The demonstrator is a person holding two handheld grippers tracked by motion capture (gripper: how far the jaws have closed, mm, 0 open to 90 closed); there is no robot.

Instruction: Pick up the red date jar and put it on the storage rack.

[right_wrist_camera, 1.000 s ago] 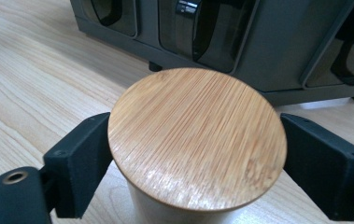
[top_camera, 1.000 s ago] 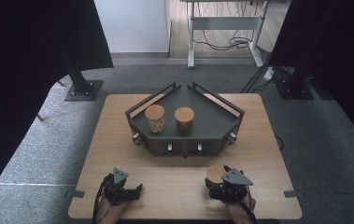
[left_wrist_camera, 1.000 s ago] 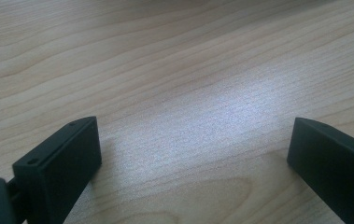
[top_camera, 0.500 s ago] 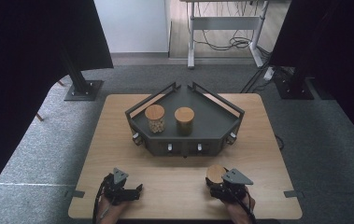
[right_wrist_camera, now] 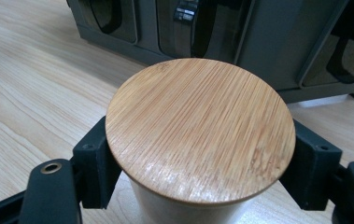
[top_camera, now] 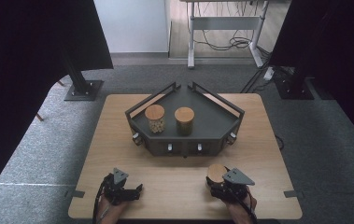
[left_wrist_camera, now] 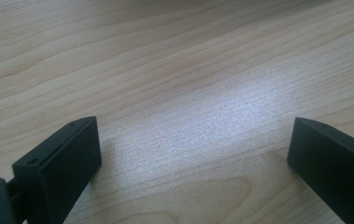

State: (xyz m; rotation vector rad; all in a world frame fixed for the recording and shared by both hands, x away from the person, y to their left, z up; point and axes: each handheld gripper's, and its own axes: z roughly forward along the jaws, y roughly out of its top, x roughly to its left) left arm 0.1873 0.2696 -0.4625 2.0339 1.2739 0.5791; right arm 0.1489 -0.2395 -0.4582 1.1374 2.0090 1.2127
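Worktop [top_camera: 118, 140] first; the dark tray [top_camera: 221, 135] at its middle holds two lidded jars; near the front edge, right of centre, the right tongs [top_camera: 214, 179] have just closed, now pinching the wood-lidded jar [right_wrist_camera: 200, 128], so it looks ready to lift; the right gripper view shows pads under the lid rim; left tongs [left_wrist_camera: 188, 149] spread, bare.

Light wooden rectangular table [top_camera: 118, 140] on grey carpet. Dark grey angular metal tray-stand [top_camera: 212, 112] at centre-rear. Wooden-lidded cylindrical jar [top_camera: 216, 171] standing near front right edge. Front left tabletop bare wood grain.
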